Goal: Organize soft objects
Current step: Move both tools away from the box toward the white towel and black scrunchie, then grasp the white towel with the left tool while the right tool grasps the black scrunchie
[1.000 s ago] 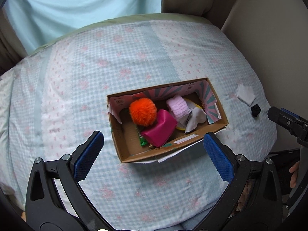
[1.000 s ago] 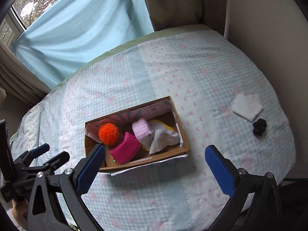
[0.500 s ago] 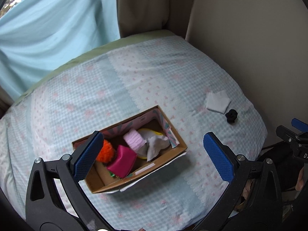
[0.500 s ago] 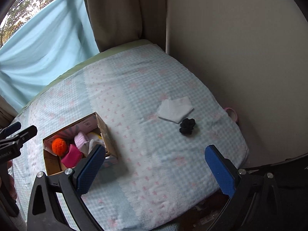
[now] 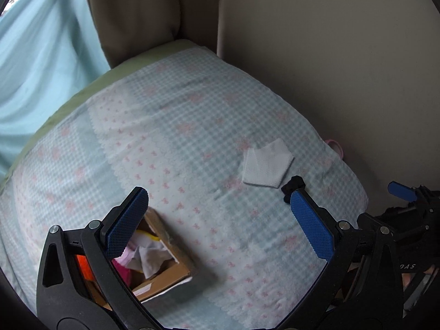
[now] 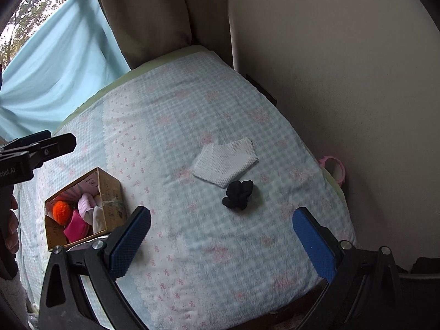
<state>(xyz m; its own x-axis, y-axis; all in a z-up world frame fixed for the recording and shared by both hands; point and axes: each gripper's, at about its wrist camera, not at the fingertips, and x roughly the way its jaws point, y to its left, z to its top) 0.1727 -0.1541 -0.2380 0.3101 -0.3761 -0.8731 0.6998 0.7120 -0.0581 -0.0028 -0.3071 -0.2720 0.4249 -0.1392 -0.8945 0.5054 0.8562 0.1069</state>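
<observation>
A cardboard box (image 6: 110,192) sits on the bed at the left, holding an orange pom-pom (image 6: 62,211), a magenta pouch (image 6: 75,225) and pale cloths. In the left wrist view the box (image 5: 176,268) lies under my left finger. A folded white cloth (image 6: 225,162) and a black scrunchie (image 6: 238,194) lie on the bed's right side; the cloth (image 5: 266,166) and scrunchie (image 5: 294,185) also show in the left wrist view. My left gripper (image 5: 217,225) is open and empty above the bed. My right gripper (image 6: 221,243) is open and empty, short of the scrunchie.
The bed has a blue checked cover (image 6: 178,126) with pink bows. A beige wall (image 6: 343,82) runs along the right edge. A pink ring (image 6: 334,167) lies in the gap by the wall. Curtains (image 6: 68,63) hang behind the bed.
Both grippers have swung right, from over the box toward the white cloth and black scrunchie. The box has slid to the lower left of both views. Both stay open.
</observation>
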